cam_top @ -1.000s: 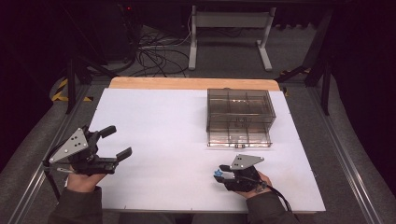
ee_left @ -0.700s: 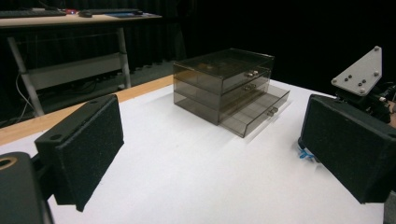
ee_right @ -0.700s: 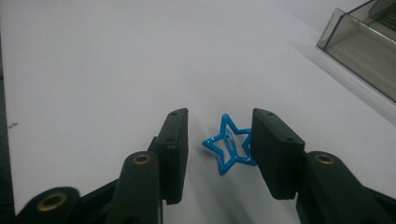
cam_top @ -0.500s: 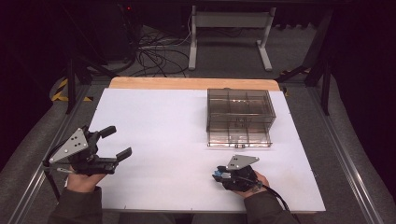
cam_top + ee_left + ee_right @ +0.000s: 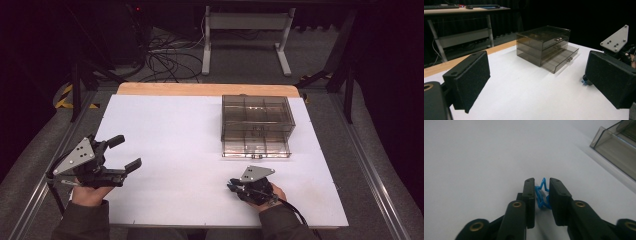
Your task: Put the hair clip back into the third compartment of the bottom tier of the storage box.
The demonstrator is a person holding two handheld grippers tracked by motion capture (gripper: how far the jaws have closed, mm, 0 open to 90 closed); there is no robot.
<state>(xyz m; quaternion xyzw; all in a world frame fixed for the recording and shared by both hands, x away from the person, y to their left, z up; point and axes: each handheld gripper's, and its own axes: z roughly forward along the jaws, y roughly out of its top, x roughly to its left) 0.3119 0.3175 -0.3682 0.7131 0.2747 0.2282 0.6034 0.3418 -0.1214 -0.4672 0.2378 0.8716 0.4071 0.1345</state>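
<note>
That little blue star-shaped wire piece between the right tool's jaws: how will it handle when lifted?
The blue star piece looks like a thin open outline, so probably very light and bendy under a hard squeeze. Flat and small between the right tool pads, it may twist or slip out.

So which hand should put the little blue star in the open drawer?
Probably the right. The right gripper already pinches the blue star, near the open drawer. The left gripper is open, farther away.

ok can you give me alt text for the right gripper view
Two black padded fingers of the right gripper pinch a small blue star-shaped wire clip just above a plain white tabletop. At the upper right sits the corner of a smoky clear plastic drawer box, its bottom drawer pulled out.
</note>
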